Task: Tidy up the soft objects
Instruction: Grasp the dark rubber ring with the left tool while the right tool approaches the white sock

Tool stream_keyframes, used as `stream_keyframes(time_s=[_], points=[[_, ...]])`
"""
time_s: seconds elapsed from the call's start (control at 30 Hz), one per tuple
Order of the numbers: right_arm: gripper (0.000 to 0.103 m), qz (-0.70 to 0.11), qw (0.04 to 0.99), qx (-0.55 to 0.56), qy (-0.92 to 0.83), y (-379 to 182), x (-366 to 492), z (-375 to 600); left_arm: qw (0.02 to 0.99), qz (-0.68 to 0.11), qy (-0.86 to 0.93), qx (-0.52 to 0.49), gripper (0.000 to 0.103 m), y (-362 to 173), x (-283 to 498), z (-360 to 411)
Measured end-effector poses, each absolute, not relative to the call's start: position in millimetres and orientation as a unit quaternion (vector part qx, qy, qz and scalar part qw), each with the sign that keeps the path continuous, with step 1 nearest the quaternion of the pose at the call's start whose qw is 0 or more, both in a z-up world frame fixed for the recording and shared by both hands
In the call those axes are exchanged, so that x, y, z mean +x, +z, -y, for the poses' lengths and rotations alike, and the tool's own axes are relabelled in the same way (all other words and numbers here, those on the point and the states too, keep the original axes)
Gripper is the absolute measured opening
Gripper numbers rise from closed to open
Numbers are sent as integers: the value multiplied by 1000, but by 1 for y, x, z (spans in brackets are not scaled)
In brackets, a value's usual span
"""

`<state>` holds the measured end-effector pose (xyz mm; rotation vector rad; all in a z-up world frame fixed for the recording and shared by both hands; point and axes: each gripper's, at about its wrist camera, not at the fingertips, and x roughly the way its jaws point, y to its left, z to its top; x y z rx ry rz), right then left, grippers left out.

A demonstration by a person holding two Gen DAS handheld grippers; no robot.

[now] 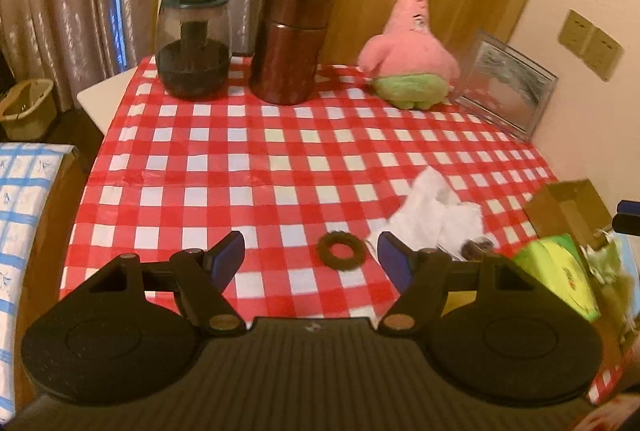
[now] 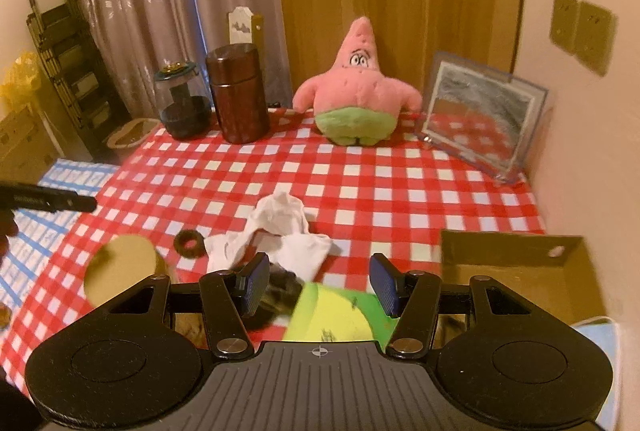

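Observation:
A brown fuzzy ring (image 1: pixel 340 251) (image 2: pixel 188 243) lies on the red-checked tablecloth (image 1: pixel 240 167). My left gripper (image 1: pixel 312 259) hovers just before it, open and holding nothing. Crumpled white socks (image 1: pixel 436 215) (image 2: pixel 276 231) lie right of the ring, with a small dark furry thing (image 1: pixel 476 247) (image 2: pixel 280 287) at their near edge. A pink plush star with green shorts (image 1: pixel 408 51) (image 2: pixel 356 91) sits at the back. My right gripper (image 2: pixel 320 283) is open above a green and yellow soft item (image 2: pixel 340 319) (image 1: pixel 560 271), and its pads do not press on it.
An open cardboard box (image 2: pixel 520 271) (image 1: pixel 568 207) stands at the near right. A brown canister (image 1: pixel 288 43), a dark glass jar (image 1: pixel 192 47) and a framed mirror (image 2: pixel 484 115) line the back. A round tan disc (image 2: pixel 120 271) lies near left. A blue-checked cloth (image 1: pixel 24 215) is off the left edge.

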<state>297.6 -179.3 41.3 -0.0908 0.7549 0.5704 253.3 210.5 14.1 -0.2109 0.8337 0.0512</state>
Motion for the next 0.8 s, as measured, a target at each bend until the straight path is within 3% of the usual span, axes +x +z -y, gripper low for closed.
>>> stream_keyframes(time_s=[0.27, 0.57, 0.7, 0.8], points=[[57, -393, 871, -41, 292, 22, 350, 146, 904, -411, 24, -115, 70, -19, 296, -217], [68, -431, 850, -35, 301, -4, 396, 121, 891, -432, 25, -139, 70, -58, 328, -222], [69, -438, 846, -41, 301, -14, 409, 113, 887, -448, 10, -117, 57, -73, 336, -212], [70, -442, 843, -46, 303, -21, 418, 106, 883, -462, -11, -77, 56, -84, 341, -199]])
